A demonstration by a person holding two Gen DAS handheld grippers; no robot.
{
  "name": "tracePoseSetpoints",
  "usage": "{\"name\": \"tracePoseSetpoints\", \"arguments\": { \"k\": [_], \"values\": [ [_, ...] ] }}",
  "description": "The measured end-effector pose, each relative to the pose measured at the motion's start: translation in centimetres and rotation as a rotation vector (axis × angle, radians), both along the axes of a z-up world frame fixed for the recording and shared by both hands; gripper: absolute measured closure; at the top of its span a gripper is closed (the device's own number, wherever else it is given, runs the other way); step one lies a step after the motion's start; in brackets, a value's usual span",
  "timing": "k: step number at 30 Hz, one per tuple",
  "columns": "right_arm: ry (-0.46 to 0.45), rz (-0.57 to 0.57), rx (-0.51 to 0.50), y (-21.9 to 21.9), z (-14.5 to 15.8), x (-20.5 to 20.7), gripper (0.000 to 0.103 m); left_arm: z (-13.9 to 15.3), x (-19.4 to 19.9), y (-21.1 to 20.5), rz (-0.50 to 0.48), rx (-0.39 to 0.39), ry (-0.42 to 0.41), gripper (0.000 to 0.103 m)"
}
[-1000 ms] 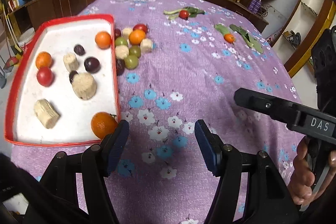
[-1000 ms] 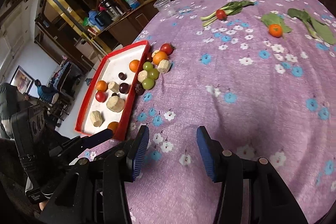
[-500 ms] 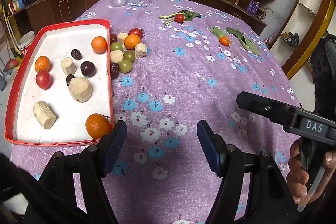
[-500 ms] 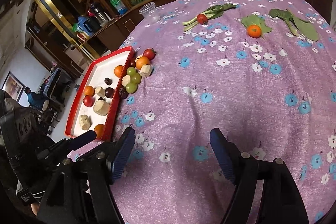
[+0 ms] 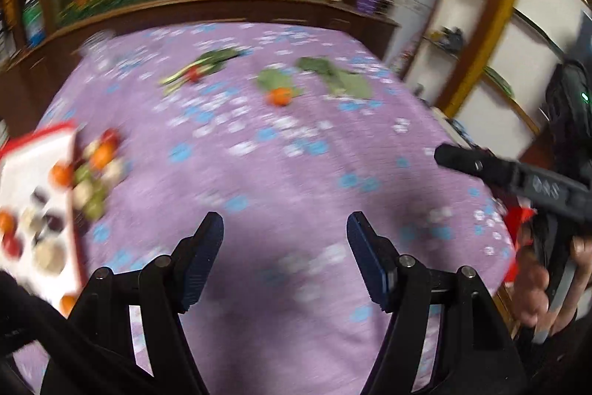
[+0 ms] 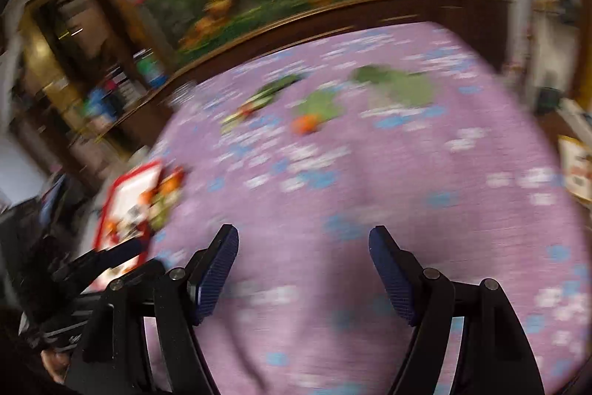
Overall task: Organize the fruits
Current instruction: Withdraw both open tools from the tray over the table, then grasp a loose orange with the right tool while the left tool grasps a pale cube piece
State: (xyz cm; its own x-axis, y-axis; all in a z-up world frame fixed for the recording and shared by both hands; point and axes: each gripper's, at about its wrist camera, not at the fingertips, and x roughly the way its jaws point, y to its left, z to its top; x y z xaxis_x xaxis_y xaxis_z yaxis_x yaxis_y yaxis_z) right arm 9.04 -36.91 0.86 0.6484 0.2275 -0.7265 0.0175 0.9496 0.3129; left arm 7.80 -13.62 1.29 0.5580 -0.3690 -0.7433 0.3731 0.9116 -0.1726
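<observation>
The left gripper (image 5: 285,228) has its 2 blue-padded fingers (image 5: 207,247) spread wide with nothing between them, above the purple flowered cloth (image 5: 296,165) on the bench. The right gripper (image 6: 303,239) is likewise spread and empty over the same cloth. Both views are motion-blurred. Left of the left gripper sits the red-rimmed tray (image 5: 22,169) holding several fruits, with a cluster of fruits (image 5: 98,169) just beside its rim. Farther off, an orange fruit (image 5: 279,96) lies on a green leaf (image 5: 272,80), well apart from the tray.
</observation>
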Motion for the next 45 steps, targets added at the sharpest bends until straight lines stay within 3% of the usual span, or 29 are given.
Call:
{"name": "tracePoseSetpoints", "arguments": {
  "k": [3,6,11,18,29,35,45],
  "values": [
    [-0.02,-0.073,-0.003,-3.8,1.1,-0.9,0.027,1.3,-0.4,-3.3,-0.097,-0.03,-0.021,0.035],
    [-0.011,-0.065,0.005,-4.1,0.5,-1.0,0.027,1.3,-0.5,-3.9,-0.113,-0.053,-0.015,0.035],
    [-0.003,0.043,0.001,-0.3,-0.6,0.2,0.027,0.5,-0.2,-1.3,-0.044,-0.038,-0.002,0.035],
    [0.021,0.183,0.012,5.5,-2.0,4.4,0.028,-0.9,1.2,5.6,0.114,-0.048,0.018,0.035],
    [0.058,0.348,0.035,11.2,-3.2,12.9,0.04,-3.3,6.5,14.4,0.319,-0.007,0.058,0.035],
    [0.091,0.345,-0.012,11.7,-5.2,17.5,0.044,-6.3,10.8,16.0,0.367,0.041,0.119,0.042],
    [0.128,0.189,-0.099,8.1,-7.9,25.4,0.044,-9.1,15.0,15.8,0.365,0.108,0.163,0.055]
  ]
}}
